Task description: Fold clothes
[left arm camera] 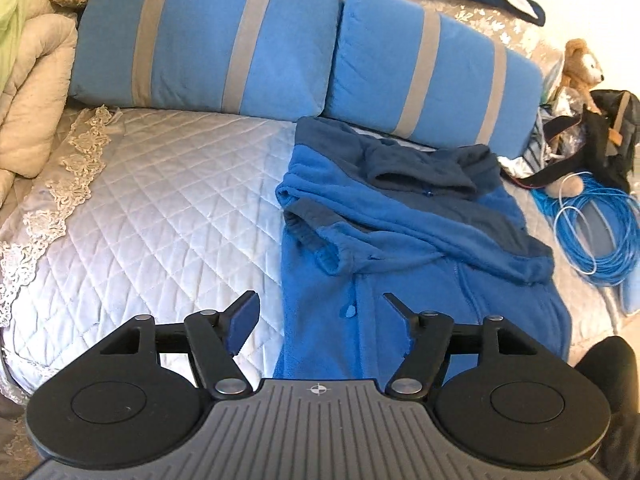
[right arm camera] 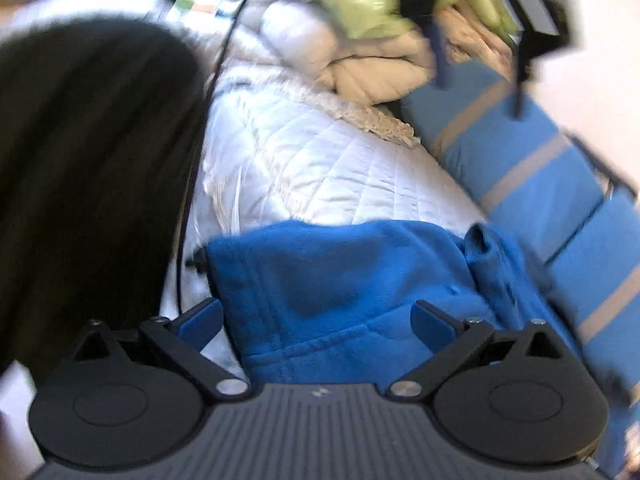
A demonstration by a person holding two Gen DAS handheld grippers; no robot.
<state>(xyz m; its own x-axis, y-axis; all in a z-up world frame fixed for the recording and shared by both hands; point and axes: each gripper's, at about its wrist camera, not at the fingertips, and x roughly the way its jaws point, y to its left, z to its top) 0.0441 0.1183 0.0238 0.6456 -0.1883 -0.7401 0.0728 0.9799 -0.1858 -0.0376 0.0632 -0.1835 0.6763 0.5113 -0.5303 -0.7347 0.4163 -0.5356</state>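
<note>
Plainly, the blue fleece jacket (left arm camera: 420, 240) lies on the white quilted bedspread (left arm camera: 168, 200), its darker navy collar and shoulders up against the two blue pillows with grey stripes (left arm camera: 224, 40), one sleeve folded across the chest and the body flat and partly doubled over. From the left wrist view, past the jacket on the side away from the bare quilt, sit a coil of blue cable (left arm camera: 600, 232), a black bag (left arm camera: 612, 136) and a plush toy (left arm camera: 580, 64) — none of these appear from the right wrist. That blurred right view looks instead across the jacket's hem (right arm camera: 340, 292) toward heaped cream bedding (right arm camera: 360, 64) beyond the pillows, with a dark sleeve (right arm camera: 88, 168) filling one side. The left gripper (left arm camera: 320, 312) hangs spread over the jacket's edge, pinching nothing; the right gripper (right arm camera: 316, 320) is also spread wide, fleece lying between its fingers without being clamped
</note>
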